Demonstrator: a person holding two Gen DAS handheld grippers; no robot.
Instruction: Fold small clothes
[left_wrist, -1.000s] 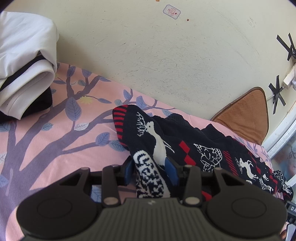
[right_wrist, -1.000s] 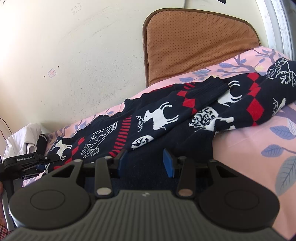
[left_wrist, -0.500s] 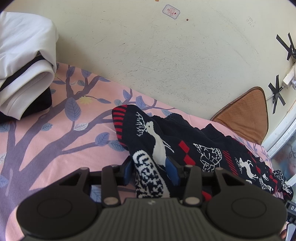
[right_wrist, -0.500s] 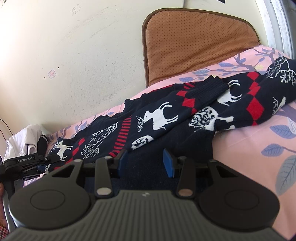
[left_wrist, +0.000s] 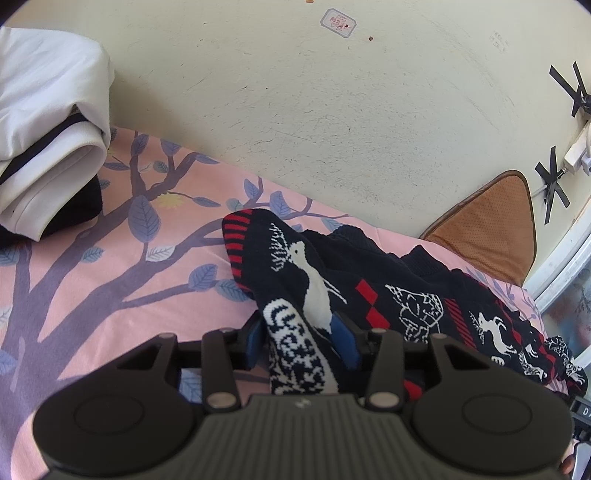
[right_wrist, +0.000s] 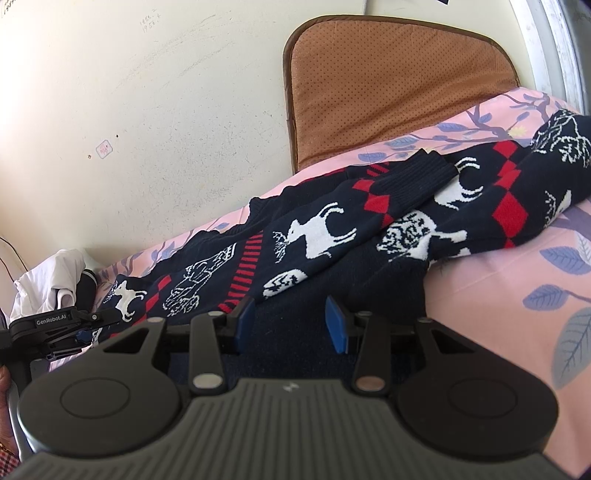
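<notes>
A navy knitted sweater (left_wrist: 369, 266) with white deer and red diamonds lies crumpled across the pink bed sheet (left_wrist: 92, 288). Its sleeve end stands up between the blue pads of my left gripper (left_wrist: 300, 341), which is shut on it. In the right wrist view the same sweater (right_wrist: 314, 236) stretches from far left to upper right. My right gripper (right_wrist: 290, 325) sits low at its plain navy edge, and dark fabric fills the space between its pads, so it looks shut on that edge. The left gripper (right_wrist: 55, 325) shows small at the left edge of that view.
Folded white clothes (left_wrist: 44, 122) with a dark stripe are stacked at the sheet's far left. A brown cushion (right_wrist: 388, 85) leans on the cream wall (left_wrist: 332, 110) behind the sweater. A window frame (left_wrist: 561, 266) borders the right. Bare sheet (right_wrist: 517, 295) lies to the right.
</notes>
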